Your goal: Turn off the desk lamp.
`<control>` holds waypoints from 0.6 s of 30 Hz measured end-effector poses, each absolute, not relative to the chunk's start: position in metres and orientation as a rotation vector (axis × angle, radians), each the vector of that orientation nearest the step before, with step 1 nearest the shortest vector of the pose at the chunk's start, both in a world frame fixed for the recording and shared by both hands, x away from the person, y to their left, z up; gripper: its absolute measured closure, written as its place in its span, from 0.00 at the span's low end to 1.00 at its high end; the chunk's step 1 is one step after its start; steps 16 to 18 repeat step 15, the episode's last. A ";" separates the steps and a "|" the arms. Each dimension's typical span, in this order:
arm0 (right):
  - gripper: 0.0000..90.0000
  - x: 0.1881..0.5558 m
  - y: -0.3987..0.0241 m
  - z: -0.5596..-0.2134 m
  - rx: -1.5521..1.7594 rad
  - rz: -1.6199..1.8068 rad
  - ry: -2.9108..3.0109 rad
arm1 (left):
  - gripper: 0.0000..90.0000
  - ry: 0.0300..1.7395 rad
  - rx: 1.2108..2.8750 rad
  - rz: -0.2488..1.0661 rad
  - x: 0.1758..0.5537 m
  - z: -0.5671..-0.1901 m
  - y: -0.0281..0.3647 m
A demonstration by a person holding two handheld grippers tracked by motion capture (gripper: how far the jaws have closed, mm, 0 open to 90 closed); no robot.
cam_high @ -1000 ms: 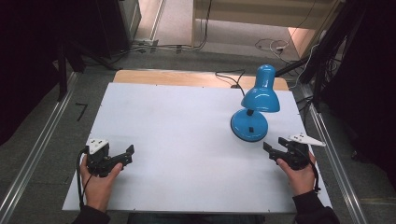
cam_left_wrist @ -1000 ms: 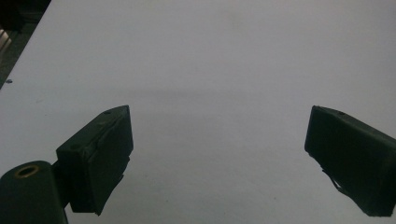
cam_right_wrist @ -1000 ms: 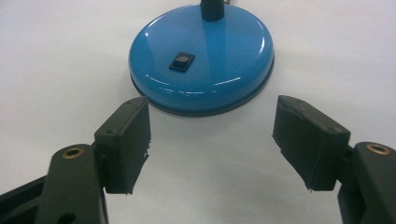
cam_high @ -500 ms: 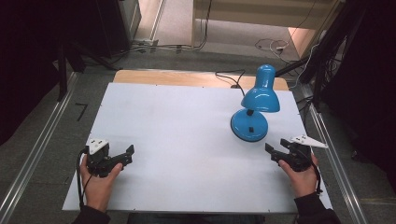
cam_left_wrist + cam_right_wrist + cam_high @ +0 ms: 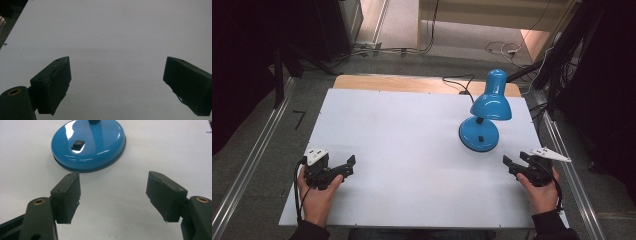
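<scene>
Your right gripper (image 5: pixel 113 195) has its two black jaws spread wide, and there is nothing between them, just bare white table top. A little way ahead of those jaws, and off to their left in the right gripper view, sits the shiny round blue base of the blue metal desk lamp (image 5: pixel 88 143). The base is near the jaw tips but not touching them. On top of the base you can see a small black rocker switch (image 5: pixel 77 145). From the high view, the lamp (image 5: pixel 486 115) stands upright on the white table (image 5: pixel 412 135), with its blue shade tipped over the base and a thin black cord (image 5: pixel 457 85) running off the far edge. Your left gripper (image 5: pixel 117 82) is also spread wide and holds nothing. Past its jaws there is only plain white table, and the lamp is well apart from it, over on the other side. So I think the job has hardly begun: the lamp has not been touched yet. What is left is to bring your right gripper up to the base and reach the lamp or its switch.
</scene>
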State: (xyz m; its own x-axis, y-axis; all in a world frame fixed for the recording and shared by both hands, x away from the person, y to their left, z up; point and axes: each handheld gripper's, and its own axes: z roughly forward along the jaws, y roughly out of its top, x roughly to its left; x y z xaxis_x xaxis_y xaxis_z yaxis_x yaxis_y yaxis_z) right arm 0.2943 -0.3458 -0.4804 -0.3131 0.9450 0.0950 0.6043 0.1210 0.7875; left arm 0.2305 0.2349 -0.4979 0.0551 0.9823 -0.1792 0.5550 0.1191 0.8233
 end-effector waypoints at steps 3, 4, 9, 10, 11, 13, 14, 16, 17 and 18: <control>0.29 0.293 -0.350 -0.481 1.514 1.039 1.961 | 0.09 1.602 1.536 0.678 0.230 -0.498 0.235; 0.29 0.292 -0.352 -0.482 1.522 1.033 1.958 | 0.09 1.602 1.534 0.678 0.230 -0.498 0.235; 0.29 0.289 -0.362 -0.485 1.567 0.997 1.925 | 0.09 1.601 1.531 0.678 0.230 -0.498 0.235; 0.27 0.288 -0.364 -0.486 1.578 0.994 1.919 | 0.09 1.601 1.533 0.678 0.230 -0.498 0.235; 0.25 0.288 -0.366 -0.487 1.582 0.986 1.916 | 0.09 1.601 1.532 0.678 0.230 -0.498 0.235; 0.19 0.288 -0.368 -0.490 1.578 0.940 1.907 | 0.09 1.603 1.531 0.680 0.230 -0.497 0.234; 0.18 0.288 -0.368 -0.492 1.569 0.910 1.905 | 0.09 1.601 1.533 0.681 0.230 -0.497 0.234; 0.18 0.289 -0.369 -0.495 1.571 0.897 1.912 | 0.09 1.600 1.532 0.682 0.230 -0.497 0.234; 0.18 0.289 -0.369 -0.495 1.571 0.897 1.912 | 0.09 1.600 1.532 0.682 0.230 -0.497 0.234; 0.18 0.289 -0.369 -0.495 1.571 0.897 1.912 | 0.09 1.600 1.532 0.682 0.230 -0.497 0.234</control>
